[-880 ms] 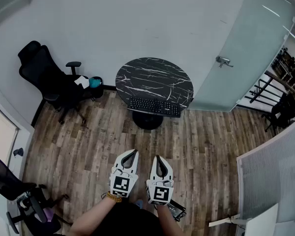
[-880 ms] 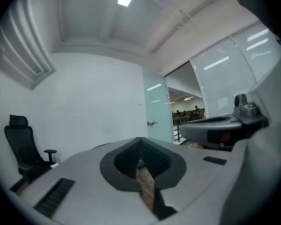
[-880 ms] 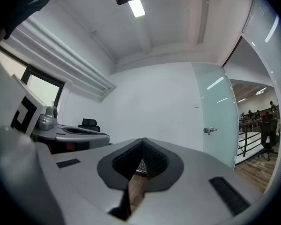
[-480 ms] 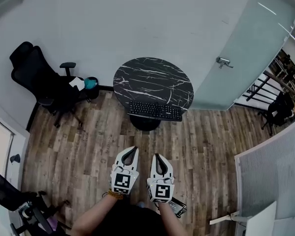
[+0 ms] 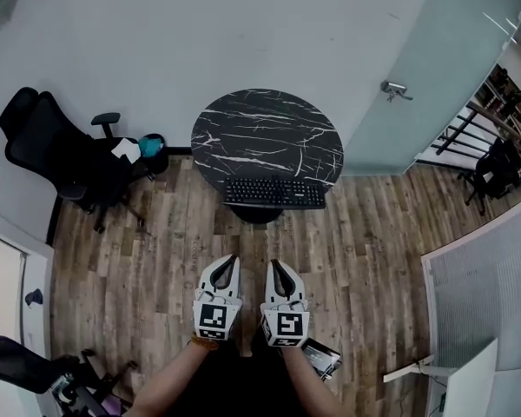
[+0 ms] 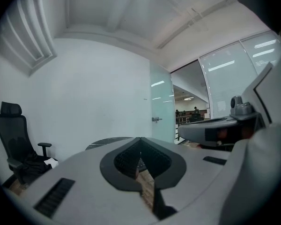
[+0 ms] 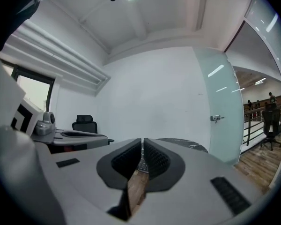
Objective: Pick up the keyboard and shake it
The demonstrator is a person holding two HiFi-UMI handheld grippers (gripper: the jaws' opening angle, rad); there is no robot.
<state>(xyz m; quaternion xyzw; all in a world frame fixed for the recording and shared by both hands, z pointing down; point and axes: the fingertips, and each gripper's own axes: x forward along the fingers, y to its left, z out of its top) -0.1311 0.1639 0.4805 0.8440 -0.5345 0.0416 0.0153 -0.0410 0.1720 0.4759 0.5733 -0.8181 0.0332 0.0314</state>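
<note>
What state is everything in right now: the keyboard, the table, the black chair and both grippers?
keyboard: lying flat at the near edge of the table, untouched
round table: upright, holding only the keyboard
left gripper: shut, empty, held over the floor, short of the table
right gripper: shut, empty, beside the left one
office chair: upright, nobody in it

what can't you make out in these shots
keyboard: key labels too small in the head view; both gripper views hide most of it behind shut jaws.
flat dark thing by the feet: partly under the right arm, unidentifiable.
chair: cut off by the head view's lower left edge.
</note>
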